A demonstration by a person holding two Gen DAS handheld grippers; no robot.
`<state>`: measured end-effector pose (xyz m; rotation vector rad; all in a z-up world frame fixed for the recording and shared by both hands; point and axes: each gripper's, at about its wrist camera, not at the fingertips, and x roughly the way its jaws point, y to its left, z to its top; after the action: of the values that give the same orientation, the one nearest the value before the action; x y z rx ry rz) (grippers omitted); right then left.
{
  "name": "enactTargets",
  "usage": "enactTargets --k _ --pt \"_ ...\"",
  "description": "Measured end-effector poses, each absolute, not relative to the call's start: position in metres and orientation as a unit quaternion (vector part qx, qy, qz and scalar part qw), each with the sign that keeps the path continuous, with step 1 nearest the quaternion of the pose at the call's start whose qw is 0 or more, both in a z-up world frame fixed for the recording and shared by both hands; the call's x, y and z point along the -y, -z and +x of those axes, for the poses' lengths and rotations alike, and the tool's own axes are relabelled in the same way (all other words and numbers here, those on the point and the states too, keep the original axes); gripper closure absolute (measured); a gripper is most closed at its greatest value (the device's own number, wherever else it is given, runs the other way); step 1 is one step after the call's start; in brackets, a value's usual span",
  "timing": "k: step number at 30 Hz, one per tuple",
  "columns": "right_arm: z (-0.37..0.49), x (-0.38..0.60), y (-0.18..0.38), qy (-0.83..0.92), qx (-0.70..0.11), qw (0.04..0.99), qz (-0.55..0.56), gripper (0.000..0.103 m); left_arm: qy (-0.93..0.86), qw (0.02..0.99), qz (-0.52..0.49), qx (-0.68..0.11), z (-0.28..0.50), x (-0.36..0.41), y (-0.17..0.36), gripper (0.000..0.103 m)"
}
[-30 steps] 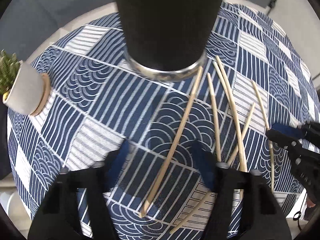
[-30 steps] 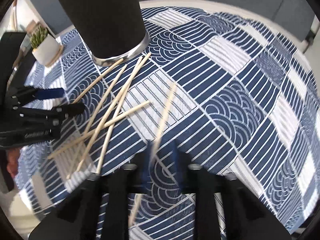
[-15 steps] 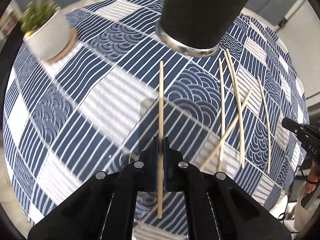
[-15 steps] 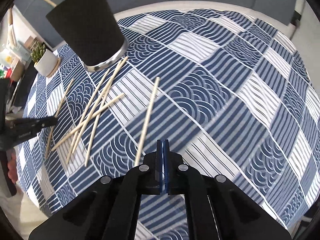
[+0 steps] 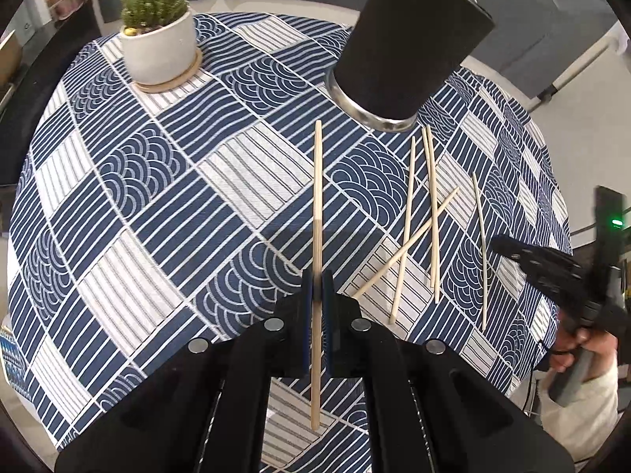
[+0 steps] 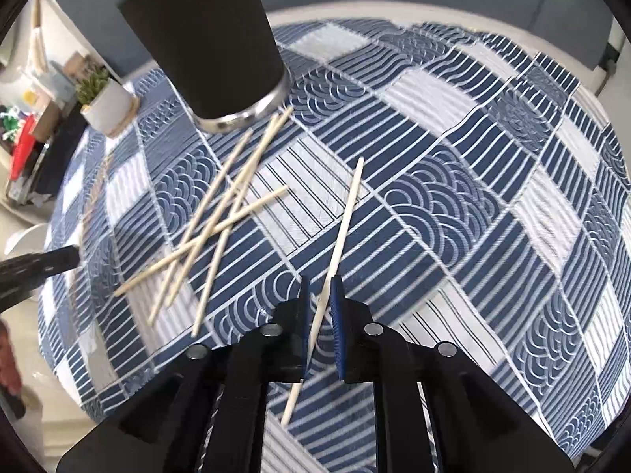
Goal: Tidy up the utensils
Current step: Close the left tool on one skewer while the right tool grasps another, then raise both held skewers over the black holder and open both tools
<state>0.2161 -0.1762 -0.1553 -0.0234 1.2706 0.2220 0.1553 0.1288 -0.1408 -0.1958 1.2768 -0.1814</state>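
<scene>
Left wrist view: left tool tight on chopstick; right tool narrowly apart around another chopstick.

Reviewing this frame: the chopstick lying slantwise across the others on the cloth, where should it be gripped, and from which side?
Grip the slanted chopstick near its lower end, nearer the left wrist camera. That end lies alone on the tablecloth, while its middle crosses three other chopsticks. Since it lies flat, come straight down from above with the jaws across its width.
</scene>
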Motion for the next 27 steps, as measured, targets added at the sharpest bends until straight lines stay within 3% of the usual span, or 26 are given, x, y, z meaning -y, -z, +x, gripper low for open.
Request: enactTargets --k 8,10,17,27 --pt "0.226 0.167 0.166 -0.080 -0.601 0.794 -0.032 0.083 0.073 0.801 -0.100 -0.586 0.162 -0.133 0.130 0.098" --pt "0.227 0.172 0.167 -0.055 -0.603 0.796 -0.014 0.098 0.082 0.802 -0.110 -0.581 0.168 -0.138 0.128 0.098" --pt "0.235 0.199 0.163 -0.053 -0.620 0.777 0.092 0.099 0.123 0.814 -0.105 -0.558 0.203 -0.140 0.100 0.098" --pt "0.245 0.189 0.075 -0.117 -0.498 0.854 0.093 0.098 0.136 0.856 -0.118 -0.485 0.228 -0.151 0.049 0.098"
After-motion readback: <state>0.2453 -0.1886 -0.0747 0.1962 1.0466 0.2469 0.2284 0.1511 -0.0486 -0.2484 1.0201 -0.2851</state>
